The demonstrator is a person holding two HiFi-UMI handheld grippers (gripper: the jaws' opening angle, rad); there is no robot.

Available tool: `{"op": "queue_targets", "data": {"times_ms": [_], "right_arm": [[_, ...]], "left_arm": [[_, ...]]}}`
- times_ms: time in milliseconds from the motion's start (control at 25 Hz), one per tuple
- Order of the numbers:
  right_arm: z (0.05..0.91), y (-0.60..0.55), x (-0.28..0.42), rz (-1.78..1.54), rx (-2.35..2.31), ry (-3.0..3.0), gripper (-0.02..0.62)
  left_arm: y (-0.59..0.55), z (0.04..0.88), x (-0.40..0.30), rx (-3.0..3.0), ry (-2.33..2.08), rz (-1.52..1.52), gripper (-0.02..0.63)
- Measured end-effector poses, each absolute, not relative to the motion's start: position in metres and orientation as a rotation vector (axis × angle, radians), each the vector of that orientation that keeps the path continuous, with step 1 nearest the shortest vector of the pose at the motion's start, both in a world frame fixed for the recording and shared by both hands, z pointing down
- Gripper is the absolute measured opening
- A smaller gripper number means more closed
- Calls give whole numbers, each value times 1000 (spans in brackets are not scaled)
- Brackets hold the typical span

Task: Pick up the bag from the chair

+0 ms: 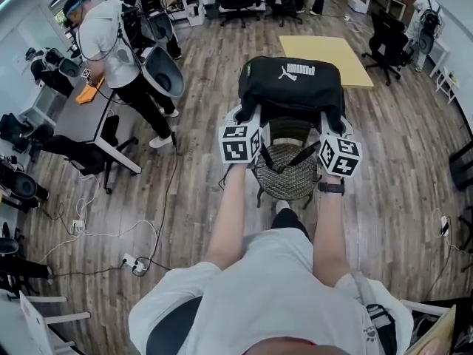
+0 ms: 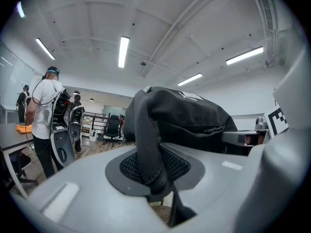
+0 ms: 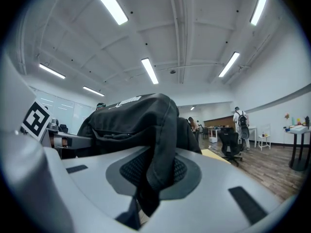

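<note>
A black duffel bag (image 1: 292,87) with a white logo hangs in the air above a round woven chair (image 1: 287,174). My left gripper (image 1: 247,117) is shut on the bag's left side. In the left gripper view a fold of the black bag (image 2: 180,115) runs down between the grey jaws of the left gripper (image 2: 160,188). My right gripper (image 1: 329,123) is shut on the bag's right side. The right gripper view shows the bag (image 3: 129,118) with its fabric pinched in the right gripper (image 3: 146,198). A loose strap (image 1: 284,161) dangles over the chair seat.
A person (image 1: 111,43) stands at a grey desk (image 1: 81,117) at the left. A yellow table (image 1: 325,54) lies beyond the bag. Black office chairs (image 1: 388,43) stand at the right and back. Cables and a power strip (image 1: 133,263) lie on the wooden floor.
</note>
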State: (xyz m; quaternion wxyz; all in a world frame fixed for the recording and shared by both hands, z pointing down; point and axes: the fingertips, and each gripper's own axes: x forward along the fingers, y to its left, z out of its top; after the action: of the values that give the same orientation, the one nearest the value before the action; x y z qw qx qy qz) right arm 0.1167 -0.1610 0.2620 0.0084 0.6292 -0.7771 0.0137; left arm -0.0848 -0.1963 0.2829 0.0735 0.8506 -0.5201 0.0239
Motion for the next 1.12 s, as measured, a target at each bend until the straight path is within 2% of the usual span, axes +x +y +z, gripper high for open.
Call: {"op": "queue_targets", "data": {"times_ms": [1120], "right_arm": [[231,-154,95,-86,1972,-2441,60]], "left_arm": [[-188,257,-107,2575,-1591,-73,83]]}}
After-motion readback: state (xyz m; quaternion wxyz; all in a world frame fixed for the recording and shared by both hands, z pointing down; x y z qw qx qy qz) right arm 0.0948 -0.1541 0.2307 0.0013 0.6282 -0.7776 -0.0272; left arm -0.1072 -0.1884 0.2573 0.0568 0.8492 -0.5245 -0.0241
